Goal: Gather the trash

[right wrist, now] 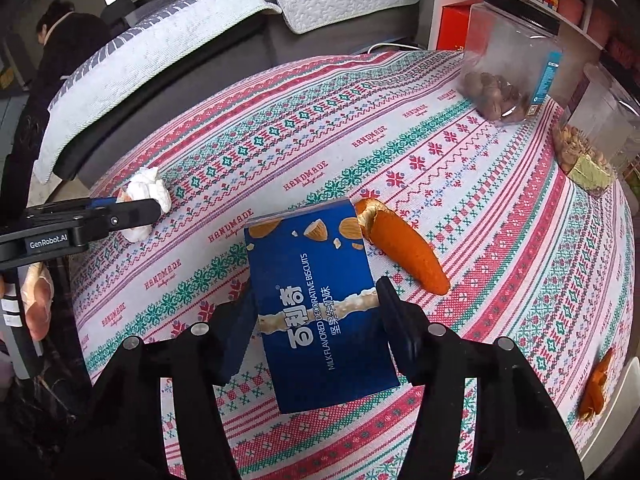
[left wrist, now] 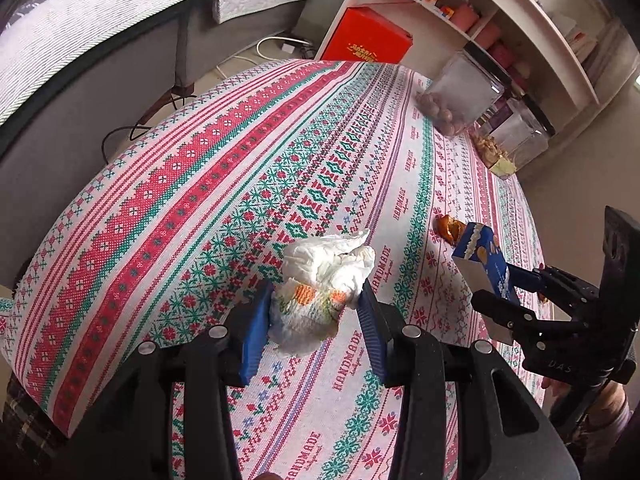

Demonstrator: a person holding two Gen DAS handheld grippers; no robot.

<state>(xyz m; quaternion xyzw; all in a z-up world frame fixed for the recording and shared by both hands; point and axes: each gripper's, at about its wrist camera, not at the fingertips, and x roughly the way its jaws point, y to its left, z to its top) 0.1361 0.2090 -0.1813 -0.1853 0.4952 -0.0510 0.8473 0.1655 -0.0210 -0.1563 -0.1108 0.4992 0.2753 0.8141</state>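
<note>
Left tongs (left wrist: 316,312) gripping tissue (left wrist: 324,280), right tongs (right wrist: 316,312) gripping biscuit box (right wrist: 320,304), patterned tablecloth (left wrist: 200,184)

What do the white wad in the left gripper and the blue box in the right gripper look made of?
Crumpled tissue: soft embossed paper, matte, creased, with orange and green print. Biscuit box: thin printed cardboard by its flat faces and sharp edges, with a slight sheen.

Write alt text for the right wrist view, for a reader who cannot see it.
The right gripper clamps a blue biscuit box above a patterned tablecloth, with an orange peel lying just beyond it. At left, the left gripper holds a crumpled white tissue; two clear snack jars stand at the far right.
</note>
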